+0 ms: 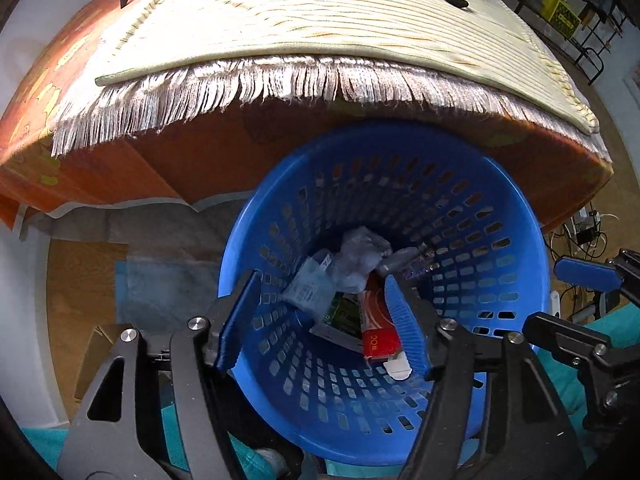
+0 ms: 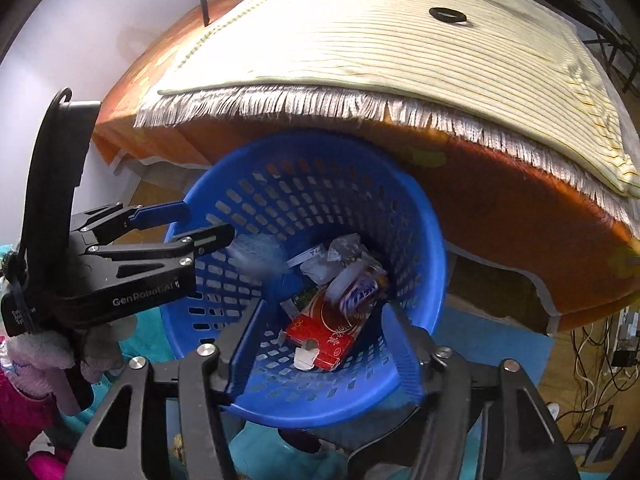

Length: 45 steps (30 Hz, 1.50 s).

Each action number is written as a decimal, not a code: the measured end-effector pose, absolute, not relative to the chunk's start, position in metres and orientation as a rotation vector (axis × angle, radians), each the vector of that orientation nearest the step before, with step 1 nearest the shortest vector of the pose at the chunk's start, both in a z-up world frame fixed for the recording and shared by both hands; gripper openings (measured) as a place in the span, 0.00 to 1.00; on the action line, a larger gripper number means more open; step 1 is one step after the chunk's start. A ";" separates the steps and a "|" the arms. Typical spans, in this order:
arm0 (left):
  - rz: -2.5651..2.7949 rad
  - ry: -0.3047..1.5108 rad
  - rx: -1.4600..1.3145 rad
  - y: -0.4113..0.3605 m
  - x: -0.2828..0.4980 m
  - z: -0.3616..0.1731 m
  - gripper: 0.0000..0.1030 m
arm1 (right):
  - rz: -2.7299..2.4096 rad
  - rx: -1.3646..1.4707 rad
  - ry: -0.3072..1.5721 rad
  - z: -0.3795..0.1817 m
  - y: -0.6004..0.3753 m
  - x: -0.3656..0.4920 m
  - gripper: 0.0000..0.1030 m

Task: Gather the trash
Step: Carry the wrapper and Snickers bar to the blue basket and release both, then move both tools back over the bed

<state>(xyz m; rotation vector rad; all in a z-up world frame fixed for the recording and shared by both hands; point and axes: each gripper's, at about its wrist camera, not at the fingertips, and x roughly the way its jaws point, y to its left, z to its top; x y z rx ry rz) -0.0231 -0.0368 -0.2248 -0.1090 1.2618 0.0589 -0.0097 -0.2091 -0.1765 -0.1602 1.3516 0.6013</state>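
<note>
Both the left gripper (image 1: pixel 324 320) and right gripper (image 2: pixel 320 344) hang released inside the blue basket's (image 1: pixel 532 264) rim, seemingly touching nothing.

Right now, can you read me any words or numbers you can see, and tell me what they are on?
"GenRobot.AI": white letters on the black side of the left hand-held gripper, in the right wrist view.
Red box in the blue basket: some white characters show, too distorted to read.
Pale wrapper lying on the red box: purple lettering, too blurred.
Paper slip behind it: dark print, too small.
</note>
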 end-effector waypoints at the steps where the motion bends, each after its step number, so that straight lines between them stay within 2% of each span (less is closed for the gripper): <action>1: 0.059 1.264 -0.107 -0.037 -0.023 -0.225 0.67 | 0.597 -0.160 1.352 -0.176 -0.209 -0.010 0.68; 6: 0.059 1.263 -0.107 -0.036 -0.025 -0.228 0.71 | 0.577 -0.156 1.354 -0.176 -0.212 -0.007 0.79; 11: 0.063 1.263 -0.117 -0.032 -0.024 -0.227 0.72 | 0.564 -0.157 1.350 -0.175 -0.214 -0.004 0.80; 13: 0.065 1.265 -0.123 -0.031 -0.023 -0.226 0.72 | 0.559 -0.156 1.346 -0.175 -0.215 -0.004 0.83; 29: 0.047 1.244 -0.156 -0.030 -0.010 -0.208 0.72 | 0.518 -0.162 1.220 -0.146 -0.236 0.024 0.87; 45: 0.016 1.140 -0.131 -0.012 0.049 -0.157 0.72 | 0.473 -0.152 1.098 -0.107 -0.251 0.092 0.88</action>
